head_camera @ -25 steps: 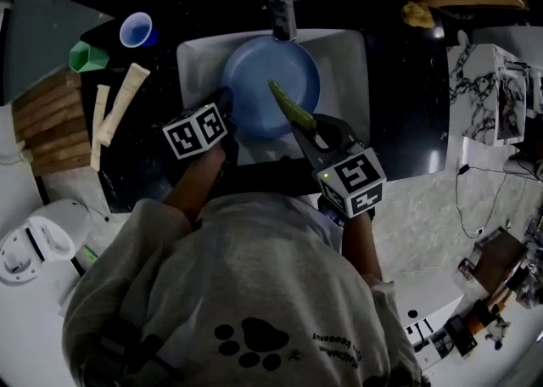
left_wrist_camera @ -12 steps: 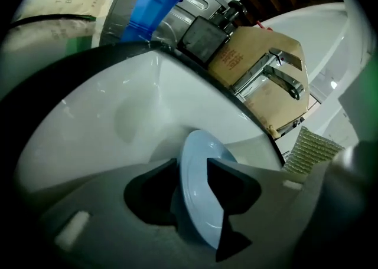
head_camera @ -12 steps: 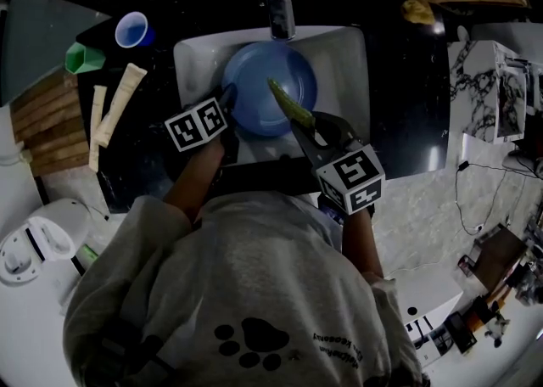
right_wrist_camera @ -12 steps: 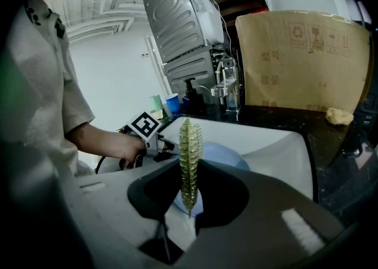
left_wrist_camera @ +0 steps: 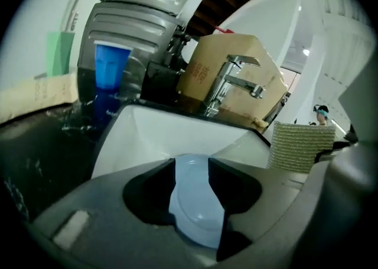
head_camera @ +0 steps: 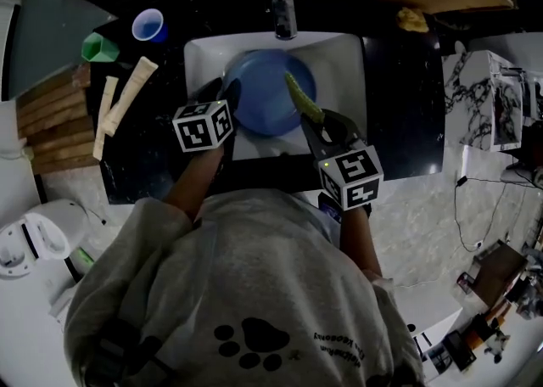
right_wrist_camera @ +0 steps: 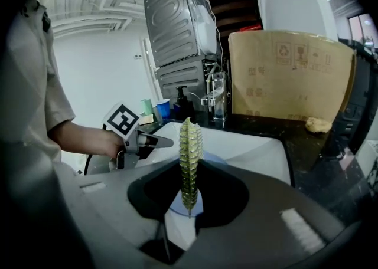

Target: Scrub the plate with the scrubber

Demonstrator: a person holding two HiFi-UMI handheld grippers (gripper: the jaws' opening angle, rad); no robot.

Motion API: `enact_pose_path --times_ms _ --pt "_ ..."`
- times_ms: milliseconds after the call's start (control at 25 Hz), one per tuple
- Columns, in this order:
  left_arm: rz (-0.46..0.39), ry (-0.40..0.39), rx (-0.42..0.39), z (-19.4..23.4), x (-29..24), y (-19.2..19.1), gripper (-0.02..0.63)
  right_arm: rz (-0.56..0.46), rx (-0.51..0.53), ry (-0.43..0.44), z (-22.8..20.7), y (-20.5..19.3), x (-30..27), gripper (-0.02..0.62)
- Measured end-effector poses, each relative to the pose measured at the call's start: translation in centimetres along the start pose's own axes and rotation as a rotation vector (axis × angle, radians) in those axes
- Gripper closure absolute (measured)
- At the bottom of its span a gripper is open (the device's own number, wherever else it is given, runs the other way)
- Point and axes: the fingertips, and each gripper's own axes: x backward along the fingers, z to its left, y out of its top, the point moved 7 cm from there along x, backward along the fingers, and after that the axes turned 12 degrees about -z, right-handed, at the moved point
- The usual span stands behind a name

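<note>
Down in the white sink (head_camera: 339,67), under the tap (head_camera: 285,16), the blue plate (head_camera: 263,101) lies with its open face up, filling most of the left and middle of the bowl.

On my left side, the left gripper (head_camera: 226,95) sits at the plate's left rim. Its jaws have just been opening and now stand fairly wide. Through its own camera I see the plate's pale blue rim in the gap between them, with room on both sides, so the pads are not pressing on it.

On my right side, the right gripper (head_camera: 317,122) reaches in over the near right corner of the sink. Its jaws are closed narrowly on the green scrubber (head_camera: 303,97), pinching it at its lower end. The scrubber sticks out edge-on beyond the jaws and lies over the right part of the plate, with its far tip close to the plate's upper right rim. I cannot tell whether it touches the plate or hangs just above it.

Left of the sink, a blue cup (head_camera: 148,25) and a green cup (head_camera: 99,47) stand on the dark counter (head_camera: 399,97), well apart from the plate. From the right gripper view I also see a brown cardboard box (right_wrist_camera: 289,73) standing behind the sink.
</note>
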Motion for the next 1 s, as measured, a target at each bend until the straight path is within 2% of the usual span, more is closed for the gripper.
enact_pose_path --times_ms 160,320,400,600,720,840,1000 --pt "-0.063 -0.045 -0.158 -2.3 1.7 2.1 0.435 -0.020 0.096 -0.094 -0.3 0.2 0.6 0.525" --pt "-0.149 -0.070 -0.277 -4.3 4.0 3.6 0.571 -0.073 0.176 -0.171 -0.2 0.8 1.3 0.525" --pt "-0.200 -0.077 -0.307 -5.2 5.3 4.4 0.606 -0.123 0.183 -0.201 -0.1 1.3 1.6 0.525" --pt "-0.351 -0.096 -0.333 -7.4 9.5 6.4 0.606 -0.285 0.173 -0.251 1.1 3.3 2.6 0.525" --pt "-0.462 -0.105 -0.388 -9.0 12.1 8.0 0.606 -0.421 0.156 -0.283 2.0 5.1 3.7 0.525" --pt "-0.552 -0.113 -0.454 -10.4 14.2 9.0 0.606 -0.551 0.180 -0.310 3.1 6.7 5.1 0.525" --pt "-0.644 -0.122 -0.468 -11.9 16.7 10.0 0.606 -0.664 0.216 -0.313 4.8 8.2 6.7 0.525"
